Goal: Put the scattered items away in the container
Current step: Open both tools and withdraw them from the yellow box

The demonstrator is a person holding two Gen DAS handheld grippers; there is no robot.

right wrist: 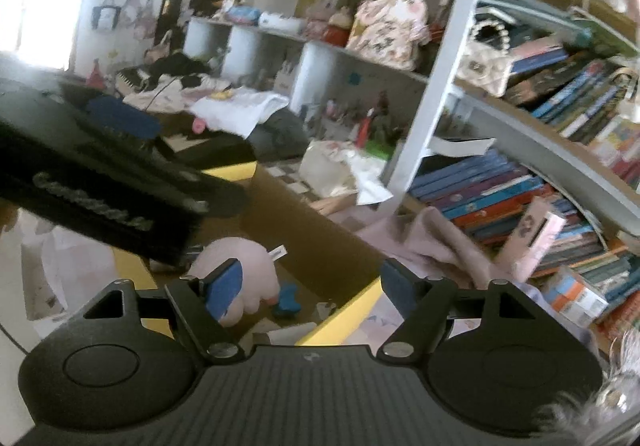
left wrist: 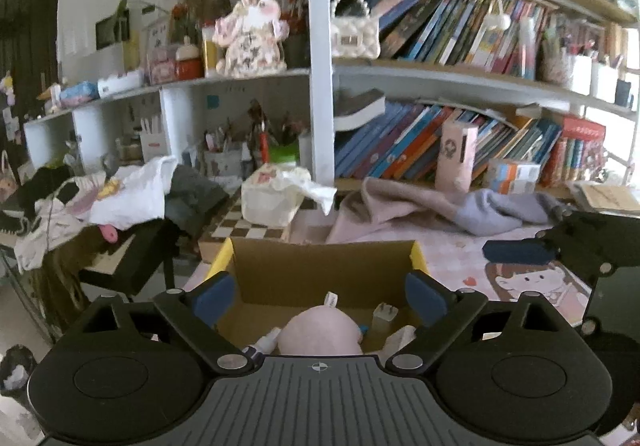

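A cardboard box (left wrist: 320,262) with yellow flaps stands open on the desk just below me. In it lie a pink plush toy (left wrist: 320,330), a white bottle (left wrist: 266,340) and a small white plug-like item (left wrist: 384,316). My left gripper (left wrist: 320,292) hovers over the box, open wide, with nothing between its blue pads. The right wrist view shows the same box (right wrist: 312,230), the plush (right wrist: 256,258) and a small blue item (right wrist: 286,300) beside it. My right gripper (right wrist: 310,288) hangs open and empty above the box's yellow right flap (right wrist: 340,314). The other gripper's blue pad (left wrist: 520,250) shows at the right.
A pink and grey cloth (left wrist: 400,206) lies crumpled behind the box, with a tissue box (left wrist: 272,198) and a tall pink carton (left wrist: 456,154) near it. Bookshelves (left wrist: 440,66) fill the back. Piled clothes (left wrist: 120,198) cover the left. A cartoon desk mat (left wrist: 532,278) lies right of the box.
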